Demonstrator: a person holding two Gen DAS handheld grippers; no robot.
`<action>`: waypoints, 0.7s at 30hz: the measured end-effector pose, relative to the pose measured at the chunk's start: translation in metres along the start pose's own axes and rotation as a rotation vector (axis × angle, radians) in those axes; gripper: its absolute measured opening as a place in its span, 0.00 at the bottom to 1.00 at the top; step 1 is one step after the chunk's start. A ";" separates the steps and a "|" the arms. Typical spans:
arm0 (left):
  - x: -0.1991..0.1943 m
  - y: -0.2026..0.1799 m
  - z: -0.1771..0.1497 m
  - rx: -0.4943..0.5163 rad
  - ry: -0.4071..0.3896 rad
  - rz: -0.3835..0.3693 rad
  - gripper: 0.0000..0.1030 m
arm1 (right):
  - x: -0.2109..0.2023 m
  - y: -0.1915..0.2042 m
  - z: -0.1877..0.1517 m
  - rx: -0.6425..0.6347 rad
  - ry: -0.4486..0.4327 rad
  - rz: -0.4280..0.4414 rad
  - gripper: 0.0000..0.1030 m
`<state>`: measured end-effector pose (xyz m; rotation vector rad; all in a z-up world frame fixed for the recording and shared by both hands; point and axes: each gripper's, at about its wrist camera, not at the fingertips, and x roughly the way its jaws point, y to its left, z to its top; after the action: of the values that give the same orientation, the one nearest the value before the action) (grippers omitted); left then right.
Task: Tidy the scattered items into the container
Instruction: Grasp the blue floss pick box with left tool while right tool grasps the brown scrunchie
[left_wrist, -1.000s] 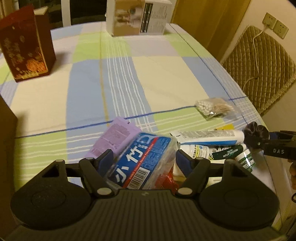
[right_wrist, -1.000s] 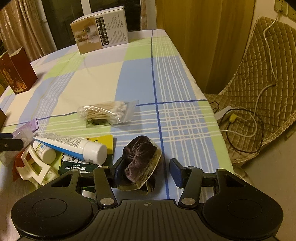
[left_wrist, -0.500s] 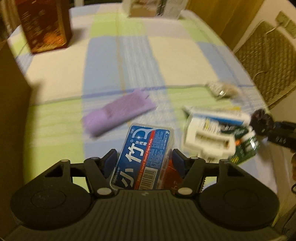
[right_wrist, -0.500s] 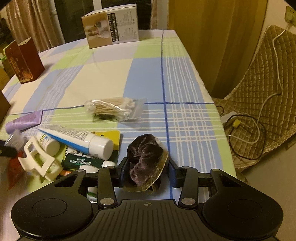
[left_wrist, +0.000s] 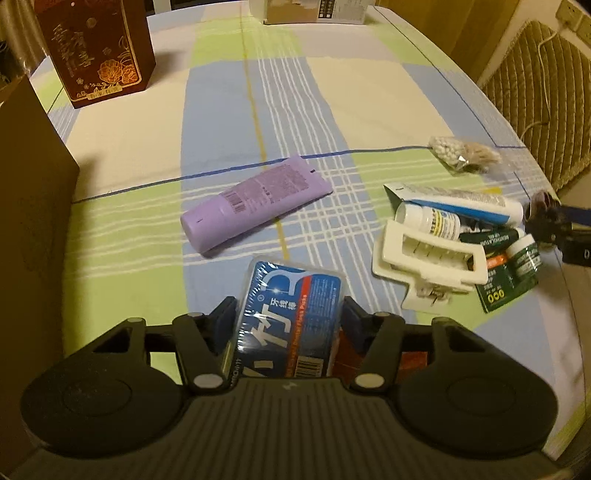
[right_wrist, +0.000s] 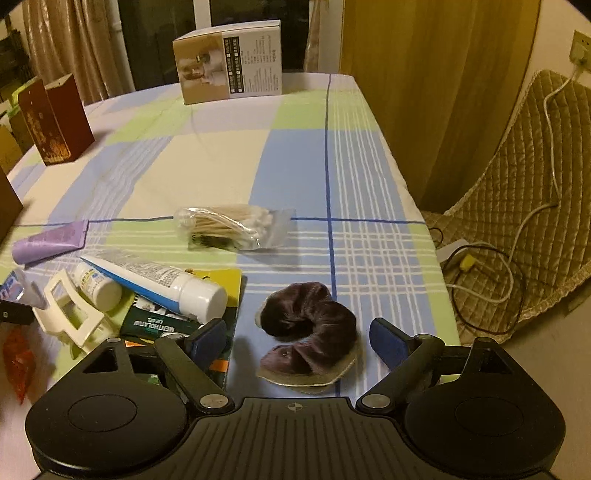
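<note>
On the plaid tablecloth (right_wrist: 207, 162), left tool (left_wrist: 288, 319) clamps a floss-pick box (left_wrist: 291, 314); right tool (right_wrist: 297, 336) gapes around a scrunchie (right_wrist: 306, 325).

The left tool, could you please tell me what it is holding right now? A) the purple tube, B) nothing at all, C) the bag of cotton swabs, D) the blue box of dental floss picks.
D: in the left wrist view the left tool has its fingers closed against both sides of the blue box of dental floss picks, while the purple tube and the bag of cotton swabs lie on the tablecloth.
</note>
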<state>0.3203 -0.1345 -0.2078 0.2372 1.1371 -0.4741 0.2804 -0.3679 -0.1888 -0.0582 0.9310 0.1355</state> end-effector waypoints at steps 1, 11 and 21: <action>0.000 0.000 0.000 0.004 0.002 0.003 0.53 | 0.000 0.000 0.000 0.001 0.000 -0.003 0.88; -0.001 -0.004 -0.005 0.064 0.004 0.046 0.51 | 0.006 -0.011 -0.004 0.019 0.034 -0.024 0.38; -0.034 0.012 -0.007 0.004 -0.061 0.043 0.51 | -0.022 -0.013 -0.003 0.091 -0.023 -0.030 0.24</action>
<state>0.3094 -0.1133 -0.1806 0.2482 1.0696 -0.4430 0.2670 -0.3832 -0.1724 0.0139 0.9120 0.0658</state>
